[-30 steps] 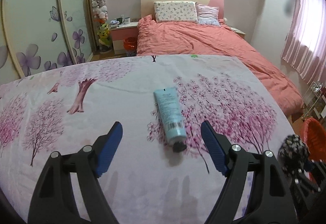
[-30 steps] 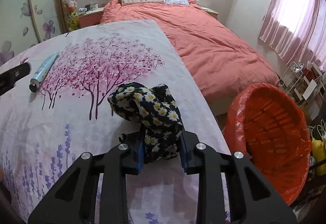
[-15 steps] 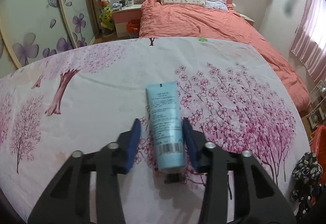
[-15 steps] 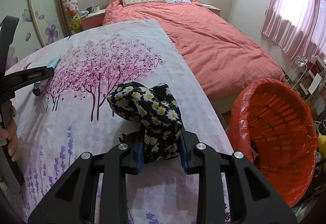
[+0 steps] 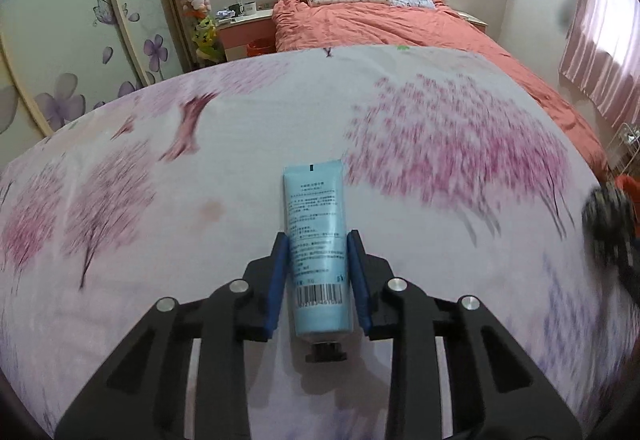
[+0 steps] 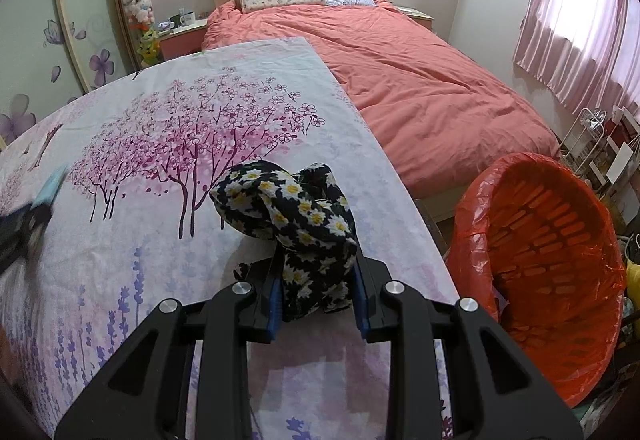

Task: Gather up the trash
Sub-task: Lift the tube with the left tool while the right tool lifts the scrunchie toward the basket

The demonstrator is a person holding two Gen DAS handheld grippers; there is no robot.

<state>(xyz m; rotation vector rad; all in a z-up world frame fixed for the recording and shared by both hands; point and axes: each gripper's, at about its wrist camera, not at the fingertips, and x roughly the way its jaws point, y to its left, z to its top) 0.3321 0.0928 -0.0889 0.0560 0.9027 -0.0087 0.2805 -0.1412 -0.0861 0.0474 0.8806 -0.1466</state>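
A tube (image 5: 318,252) lies lengthwise between the left tongs (image 5: 319,278) on the tabletop (image 5: 160,240), cap toward the camera. A wad of cloth (image 6: 298,228) sits in the right tongs (image 6: 318,294) near the tabletop's right edge, with a lined basket (image 6: 548,264) below to the right. The bed (image 6: 420,88) stands behind the tabletop.

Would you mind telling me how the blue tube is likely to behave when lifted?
The tube looks like soft, smooth plastic, so it may dent and slip between the left gripper's pads. It is probably light. Its flat crimped end should stop it rolling far.
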